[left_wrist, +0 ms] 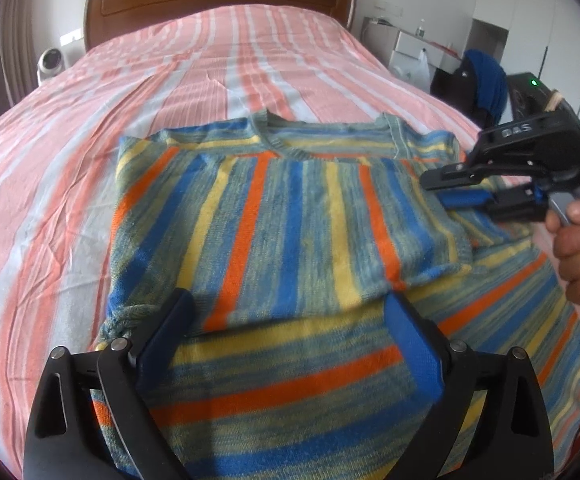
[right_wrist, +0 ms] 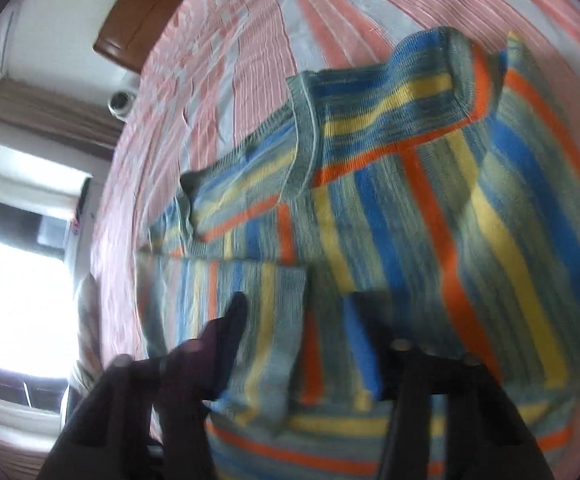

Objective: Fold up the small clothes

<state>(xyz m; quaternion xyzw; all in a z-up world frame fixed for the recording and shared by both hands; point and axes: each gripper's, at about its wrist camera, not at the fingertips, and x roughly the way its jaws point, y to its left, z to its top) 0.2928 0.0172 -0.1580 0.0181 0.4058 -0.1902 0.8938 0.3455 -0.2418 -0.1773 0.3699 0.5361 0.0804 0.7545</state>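
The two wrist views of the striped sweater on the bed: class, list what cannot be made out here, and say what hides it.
- Left wrist view: the striped sweater has its near hem cut off by the bottom edge and hidden behind the left tongs.
- Left wrist view: whether the right tongs pinch fabric; the side-on angle hides the gap.
- Right wrist view: motion blur smears the tongs and knit.
- Right wrist view: window glare washes out the left side.

One striped sweater (left_wrist: 290,216), one bed (left_wrist: 90,128), two tongs.
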